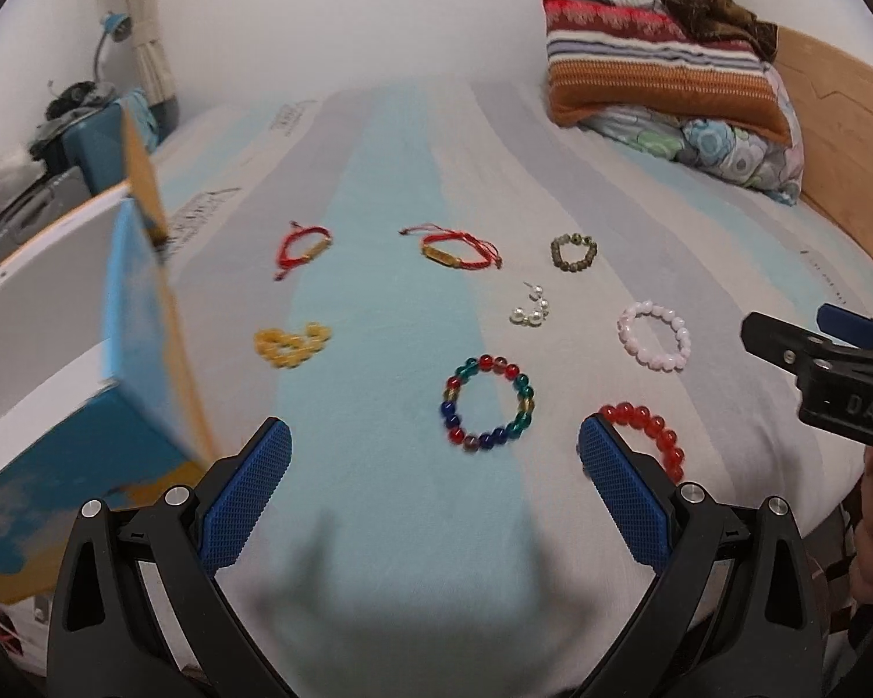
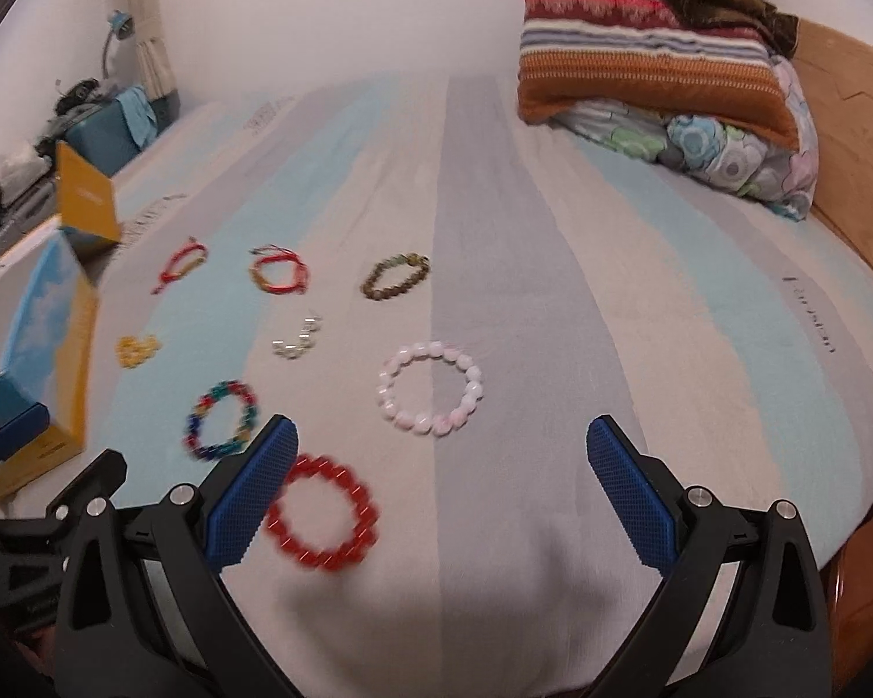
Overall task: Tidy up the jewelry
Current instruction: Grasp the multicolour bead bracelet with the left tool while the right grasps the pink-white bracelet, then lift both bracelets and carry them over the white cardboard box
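Several bracelets lie spread on the striped bed sheet point(image 1: 401, 174). A multicoloured bead bracelet point(image 1: 486, 403) point(image 2: 222, 420) lies just ahead of my left gripper point(image 1: 435, 448), which is open and empty. A red bead bracelet point(image 1: 649, 436) point(image 2: 320, 513) lies by its right finger, partly hidden. My right gripper point(image 2: 442, 448) is open and empty above the sheet, with the red bracelet by its left finger and a pink bead bracelet point(image 2: 430, 388) point(image 1: 655, 336) ahead. Farther off lie a yellow bracelet point(image 1: 290, 344), pearls point(image 1: 531, 310), a dark green bracelet point(image 1: 573, 250) and two red cord bracelets point(image 1: 301, 247) point(image 1: 457, 249).
An open blue and yellow box point(image 1: 139, 360) point(image 2: 46, 349) stands at the left edge of the bed. Pillows and folded blankets point(image 1: 669, 70) are stacked at the far right by the wooden bed frame point(image 1: 844, 116). A cluttered side table point(image 1: 41, 163) stands at the far left.
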The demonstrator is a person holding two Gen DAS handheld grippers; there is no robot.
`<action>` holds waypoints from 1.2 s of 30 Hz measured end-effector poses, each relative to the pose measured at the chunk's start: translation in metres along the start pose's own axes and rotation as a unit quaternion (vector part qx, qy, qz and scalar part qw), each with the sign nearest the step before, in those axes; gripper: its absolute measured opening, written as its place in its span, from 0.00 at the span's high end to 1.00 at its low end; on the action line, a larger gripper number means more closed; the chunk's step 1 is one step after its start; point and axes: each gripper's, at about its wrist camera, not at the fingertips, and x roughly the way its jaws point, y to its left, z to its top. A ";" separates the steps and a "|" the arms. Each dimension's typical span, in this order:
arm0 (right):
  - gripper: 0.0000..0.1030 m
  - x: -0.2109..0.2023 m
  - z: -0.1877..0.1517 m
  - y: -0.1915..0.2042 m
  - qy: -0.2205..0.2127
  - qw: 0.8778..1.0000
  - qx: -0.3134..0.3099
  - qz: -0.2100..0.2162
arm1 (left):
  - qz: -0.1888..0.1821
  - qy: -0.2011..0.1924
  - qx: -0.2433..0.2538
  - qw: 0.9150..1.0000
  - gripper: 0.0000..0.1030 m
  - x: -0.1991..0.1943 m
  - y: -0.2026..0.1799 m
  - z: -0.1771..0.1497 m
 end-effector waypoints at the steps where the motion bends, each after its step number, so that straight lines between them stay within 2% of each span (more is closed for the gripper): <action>1: 0.07 0.013 0.003 -0.002 0.007 1.000 -0.001 -0.001 | -0.006 0.002 -0.004 1.000 0.05 0.006 -0.002 0.001; 7: 0.07 0.066 0.008 -0.008 0.036 0.999 0.000 -0.007 | -0.023 0.062 -0.011 0.998 0.05 0.061 -0.008 0.001; 13: 0.08 0.103 0.010 -0.012 0.054 0.998 0.000 -0.014 | -0.024 0.078 -0.008 0.997 0.06 0.098 -0.011 0.001; 15: 0.12 0.114 0.009 -0.013 0.061 0.998 0.002 -0.016 | -0.022 0.083 -0.008 0.996 0.07 0.107 -0.011 -0.001; 18: 0.25 0.127 0.005 -0.012 0.072 0.997 -0.001 -0.011 | -0.022 0.084 -0.010 0.996 0.10 0.114 -0.010 -0.006; 21: 0.32 0.130 0.001 -0.011 0.069 0.998 0.000 -0.004 | -0.023 0.078 -0.002 0.997 0.21 0.112 -0.014 -0.008; 23: 0.45 0.129 0.001 -0.010 0.068 0.998 0.000 0.002 | -0.024 0.080 0.001 0.996 0.32 0.109 -0.016 -0.008; 27: 0.64 0.125 -0.001 -0.007 0.067 0.998 -0.003 0.007 | -0.027 0.084 0.004 0.996 0.47 0.106 -0.017 -0.008; 30: 0.80 0.124 -0.001 -0.008 0.068 0.998 0.004 0.012 | -0.028 0.084 0.004 0.996 0.62 0.105 -0.016 -0.008; 31: 0.87 0.124 -0.001 -0.008 0.069 0.998 0.006 0.012 | -0.030 0.085 0.006 0.996 0.71 0.105 -0.016 -0.008; 32: 0.89 0.123 -0.001 -0.009 0.070 0.997 0.007 0.015 | -0.029 0.086 0.007 0.996 0.80 0.105 -0.016 -0.008; 36: 0.89 0.120 0.001 -0.014 0.069 0.997 0.022 0.024 | -0.039 0.088 0.000 0.995 0.82 0.101 -0.013 -0.007</action>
